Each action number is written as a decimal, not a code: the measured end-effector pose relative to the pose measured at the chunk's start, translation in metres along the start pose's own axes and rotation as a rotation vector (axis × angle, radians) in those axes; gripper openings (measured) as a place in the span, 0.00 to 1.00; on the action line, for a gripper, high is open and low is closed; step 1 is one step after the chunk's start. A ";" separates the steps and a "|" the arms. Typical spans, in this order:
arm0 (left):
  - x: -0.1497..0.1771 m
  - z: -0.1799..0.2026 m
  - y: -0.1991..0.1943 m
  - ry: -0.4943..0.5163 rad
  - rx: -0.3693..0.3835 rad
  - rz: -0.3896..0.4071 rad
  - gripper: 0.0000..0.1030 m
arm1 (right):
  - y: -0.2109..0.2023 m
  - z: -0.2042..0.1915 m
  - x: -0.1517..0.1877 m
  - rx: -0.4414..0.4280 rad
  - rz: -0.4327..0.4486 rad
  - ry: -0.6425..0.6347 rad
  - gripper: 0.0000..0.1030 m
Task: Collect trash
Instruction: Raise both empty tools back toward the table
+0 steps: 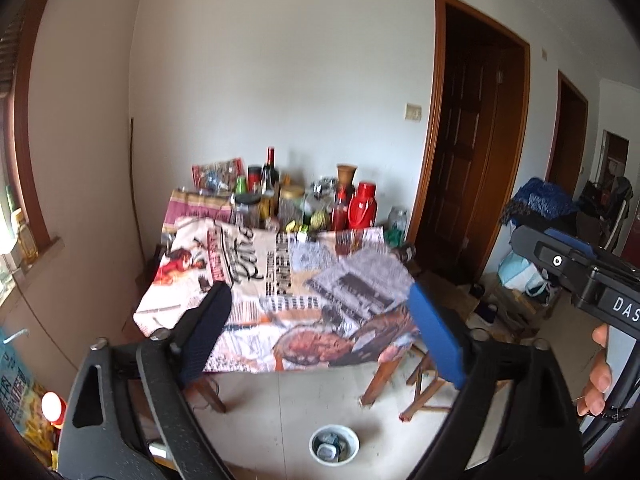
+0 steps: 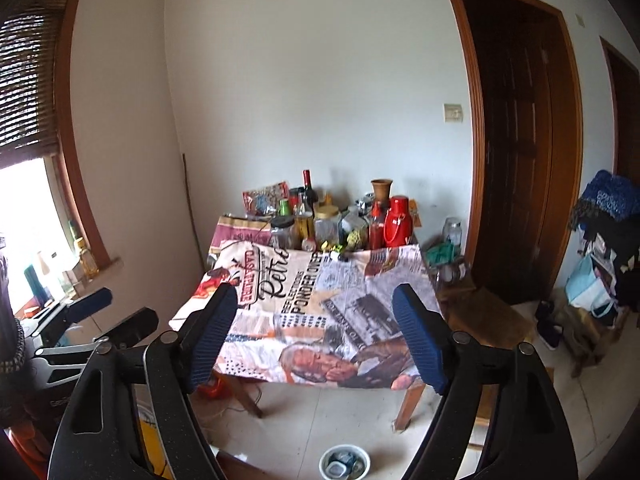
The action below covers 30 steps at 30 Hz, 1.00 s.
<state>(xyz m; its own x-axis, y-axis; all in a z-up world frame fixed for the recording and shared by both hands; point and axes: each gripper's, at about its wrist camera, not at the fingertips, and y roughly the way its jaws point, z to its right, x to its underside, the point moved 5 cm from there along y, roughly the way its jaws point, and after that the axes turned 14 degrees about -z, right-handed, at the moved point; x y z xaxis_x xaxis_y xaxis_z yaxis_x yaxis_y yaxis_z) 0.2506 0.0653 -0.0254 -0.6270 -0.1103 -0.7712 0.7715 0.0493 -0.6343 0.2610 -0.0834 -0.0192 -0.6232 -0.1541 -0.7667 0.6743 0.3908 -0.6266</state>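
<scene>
A table under a newspaper-print cloth (image 1: 280,280) (image 2: 320,300) stands against the far wall, seen from above and in front. Both views look at it between wide-apart blue-padded fingers. My left gripper (image 1: 316,300) is open with nothing between its pads; it also shows at the left edge of the right wrist view as the left gripper (image 2: 88,308). My right gripper (image 2: 316,300) is open and empty too, and in the left wrist view the right gripper (image 1: 580,264) sits at the right edge with a hand on it. A few small scraps (image 2: 340,256) lie by the jars. A white bowl (image 1: 334,444) (image 2: 344,462) with small items in it sits on the floor.
Bottles, jars and a red thermos (image 1: 362,204) (image 2: 396,220) crowd the table's back edge. A wooden stool (image 2: 480,312) stands right of the table, before a dark doorway (image 2: 516,140). Bags and clothes (image 2: 600,260) pile up at far right. A window sill (image 2: 88,264) holds bottles at left.
</scene>
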 end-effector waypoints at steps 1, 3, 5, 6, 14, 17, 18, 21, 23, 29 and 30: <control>-0.004 0.001 0.001 0.003 -0.004 0.010 0.97 | -0.001 0.002 -0.002 0.004 0.008 0.003 0.90; -0.012 0.002 0.005 0.009 -0.010 0.025 0.98 | -0.001 0.009 -0.006 0.018 0.042 0.020 0.98; -0.022 0.004 0.017 0.016 -0.019 0.021 0.98 | 0.007 0.017 -0.011 0.026 0.054 0.031 1.00; -0.025 0.005 0.022 0.018 -0.021 0.018 0.98 | 0.012 0.020 -0.015 0.027 0.051 0.035 1.00; -0.069 0.015 0.094 0.006 -0.048 -0.009 0.98 | 0.078 0.062 -0.057 -0.006 0.016 0.049 1.00; -0.097 0.023 0.126 -0.004 -0.054 -0.011 0.98 | 0.102 0.082 -0.082 -0.012 0.011 0.042 1.00; -0.107 0.026 0.136 -0.010 -0.056 -0.012 0.98 | 0.110 0.089 -0.091 -0.014 0.008 0.041 1.00; -0.139 0.035 0.165 -0.039 -0.060 -0.005 0.98 | 0.128 0.107 -0.116 -0.030 0.003 0.026 1.00; -0.153 0.038 0.180 -0.058 -0.055 -0.002 0.98 | 0.142 0.118 -0.131 -0.037 0.000 0.004 1.00; -0.180 0.040 0.237 -0.120 -0.067 -0.047 0.98 | 0.189 0.134 -0.156 -0.048 -0.044 -0.047 1.00; -0.182 0.039 0.244 -0.123 -0.069 -0.058 0.98 | 0.197 0.134 -0.159 -0.052 -0.058 -0.051 1.00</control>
<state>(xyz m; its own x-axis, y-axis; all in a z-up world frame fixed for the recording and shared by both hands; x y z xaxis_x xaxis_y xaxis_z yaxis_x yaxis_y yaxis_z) 0.5570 0.0587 -0.0373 -0.6489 -0.2351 -0.7236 0.7227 0.1071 -0.6829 0.5458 -0.1033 -0.0396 -0.6387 -0.2231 -0.7365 0.6156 0.4261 -0.6629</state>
